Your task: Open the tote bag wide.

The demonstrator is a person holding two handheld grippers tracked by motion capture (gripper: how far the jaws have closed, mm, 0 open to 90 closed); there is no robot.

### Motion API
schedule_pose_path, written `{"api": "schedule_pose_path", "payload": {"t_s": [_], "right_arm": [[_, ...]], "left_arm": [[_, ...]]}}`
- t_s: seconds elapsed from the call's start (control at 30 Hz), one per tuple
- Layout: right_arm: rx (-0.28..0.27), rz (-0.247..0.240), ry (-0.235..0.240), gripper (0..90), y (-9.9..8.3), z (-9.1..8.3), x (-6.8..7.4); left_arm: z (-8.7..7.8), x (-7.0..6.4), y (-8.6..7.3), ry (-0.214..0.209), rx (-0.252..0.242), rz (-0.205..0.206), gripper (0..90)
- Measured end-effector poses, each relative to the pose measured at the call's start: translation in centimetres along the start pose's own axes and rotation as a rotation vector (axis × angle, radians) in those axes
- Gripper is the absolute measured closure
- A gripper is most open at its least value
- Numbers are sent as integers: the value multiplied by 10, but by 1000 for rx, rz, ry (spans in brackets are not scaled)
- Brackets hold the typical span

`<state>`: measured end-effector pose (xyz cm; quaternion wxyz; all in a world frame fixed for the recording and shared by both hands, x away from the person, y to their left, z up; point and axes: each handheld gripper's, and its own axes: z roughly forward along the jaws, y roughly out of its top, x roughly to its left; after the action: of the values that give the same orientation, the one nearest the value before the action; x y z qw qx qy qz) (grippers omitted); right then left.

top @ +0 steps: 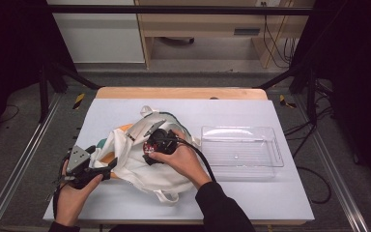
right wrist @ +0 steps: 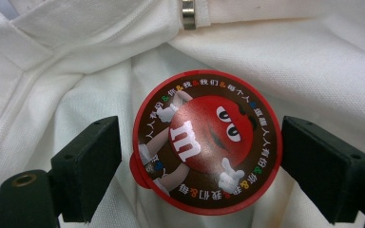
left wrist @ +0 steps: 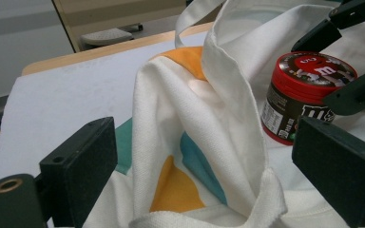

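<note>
One white table (top: 251,198), bare along its near edge behind both claws. One clear tray (top: 241,145), lying right of the right gripper (top: 150,145), well apart. One cloth bag (top: 135,169), folded rim between left gripper (left wrist: 204,166) jaws, spread wide. One candy jar (right wrist: 208,142) inside bag, flanked by right jaws, apart, lid uncovered.

One white tote bag (top: 140,159), one red-lidded M&M's candy jar (right wrist: 208,142), one clear plastic tray (top: 241,151), two handheld grippers.
</note>
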<state>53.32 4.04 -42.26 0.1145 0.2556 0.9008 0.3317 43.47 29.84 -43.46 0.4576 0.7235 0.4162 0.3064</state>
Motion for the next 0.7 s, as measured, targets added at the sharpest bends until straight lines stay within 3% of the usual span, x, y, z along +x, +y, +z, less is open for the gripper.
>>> {"api": "schedule_pose_path", "payload": {"t_s": [0.7], "right_arm": [[19,2,4,188,-4,7,-2]], "left_arm": [[0,3,-1,12,-4,-10,80]]}}
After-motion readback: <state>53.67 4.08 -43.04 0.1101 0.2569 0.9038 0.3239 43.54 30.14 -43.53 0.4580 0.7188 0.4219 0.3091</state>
